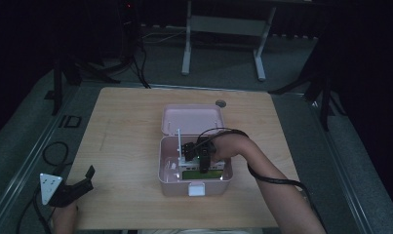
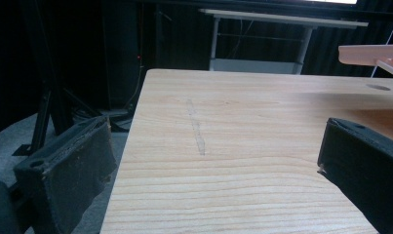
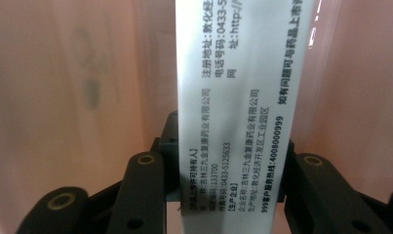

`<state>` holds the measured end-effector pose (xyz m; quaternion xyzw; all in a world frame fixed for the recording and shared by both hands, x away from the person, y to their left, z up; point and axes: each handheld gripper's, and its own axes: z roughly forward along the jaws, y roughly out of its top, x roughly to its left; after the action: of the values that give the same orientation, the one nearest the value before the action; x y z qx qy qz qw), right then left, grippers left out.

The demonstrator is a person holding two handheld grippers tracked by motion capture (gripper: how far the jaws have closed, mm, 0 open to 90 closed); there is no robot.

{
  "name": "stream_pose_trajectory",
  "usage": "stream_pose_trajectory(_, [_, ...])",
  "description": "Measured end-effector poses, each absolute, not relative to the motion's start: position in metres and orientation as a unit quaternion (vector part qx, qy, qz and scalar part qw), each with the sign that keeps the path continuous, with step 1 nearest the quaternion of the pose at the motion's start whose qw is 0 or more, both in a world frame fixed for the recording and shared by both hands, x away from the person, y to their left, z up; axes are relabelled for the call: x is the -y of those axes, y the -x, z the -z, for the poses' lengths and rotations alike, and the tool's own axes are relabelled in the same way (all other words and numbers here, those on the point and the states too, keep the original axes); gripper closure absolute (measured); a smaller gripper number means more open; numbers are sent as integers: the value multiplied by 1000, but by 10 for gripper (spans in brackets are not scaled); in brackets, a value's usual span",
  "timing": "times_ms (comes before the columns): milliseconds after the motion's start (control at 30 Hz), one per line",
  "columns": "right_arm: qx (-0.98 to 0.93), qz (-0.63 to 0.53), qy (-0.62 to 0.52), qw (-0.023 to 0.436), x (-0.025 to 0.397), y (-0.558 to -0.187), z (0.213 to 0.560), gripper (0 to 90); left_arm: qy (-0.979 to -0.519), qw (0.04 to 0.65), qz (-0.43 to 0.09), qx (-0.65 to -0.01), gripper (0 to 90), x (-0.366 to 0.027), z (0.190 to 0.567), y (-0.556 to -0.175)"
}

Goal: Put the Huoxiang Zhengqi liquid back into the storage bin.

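A pink storage box point(image 1: 162, 168) stands open at the table's middle, its lid point(image 1: 191, 118) folded back behind it. Inside the box, my right gripper point(image 1: 185, 148) is shut on a thin white medicine carton point(image 1: 178, 141) held upright on edge. In the right gripper view the carton point(image 3: 238, 107) with black printed text runs up between the two jaws of the right gripper point(image 3: 228, 175), with the pink wall point(image 3: 62, 97) behind. My left gripper point(image 1: 84, 180) rests open at the table's near left corner, its jaws wide apart and nothing between them point(image 2: 213, 165).
A green-labelled package point(image 1: 194, 174) and small white items lie in the box. A white latch point(image 1: 196, 189) sits on its front wall. Bare wooden table point(image 2: 233, 122) lies ahead of the left gripper, with the pink lid point(image 2: 374, 53) at far right. Another table's legs stand beyond.
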<state>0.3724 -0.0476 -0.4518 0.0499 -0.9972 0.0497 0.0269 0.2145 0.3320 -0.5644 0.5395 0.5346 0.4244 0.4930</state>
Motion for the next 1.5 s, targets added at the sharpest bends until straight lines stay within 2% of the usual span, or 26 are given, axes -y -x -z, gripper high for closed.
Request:
stream_pose_trajectory(300, [996, -61, -56, 30, 51, -374, 472, 628, -539, 494, -424, -534, 2, -332, 564, -215])
stream_pose_trajectory(500, [997, -37, -53, 36, 55, -375, 473, 622, -540, 493, -424, -535, 2, -332, 564, -215])
stream_pose_trajectory(733, [997, -26, -53, 51, 58, -375, 470, 549, -541, 492, -424, -535, 2, -332, 564, -215])
stream_pose_trajectory(933, [998, -13, -38, 54, 63, -375, 455, 493, -541, 492, -424, -534, 2, -332, 564, -215])
stream_pose_trajectory(1200, [998, 13, -35, 51, 70, -371, 421, 477, -542, 491, -424, -534, 2, -332, 564, -215])
stream_pose_trajectory(1500, [998, 52, -28, 21, 87, -371, 385, 433, -541, 492, -423, -534, 2, -332, 564, -215])
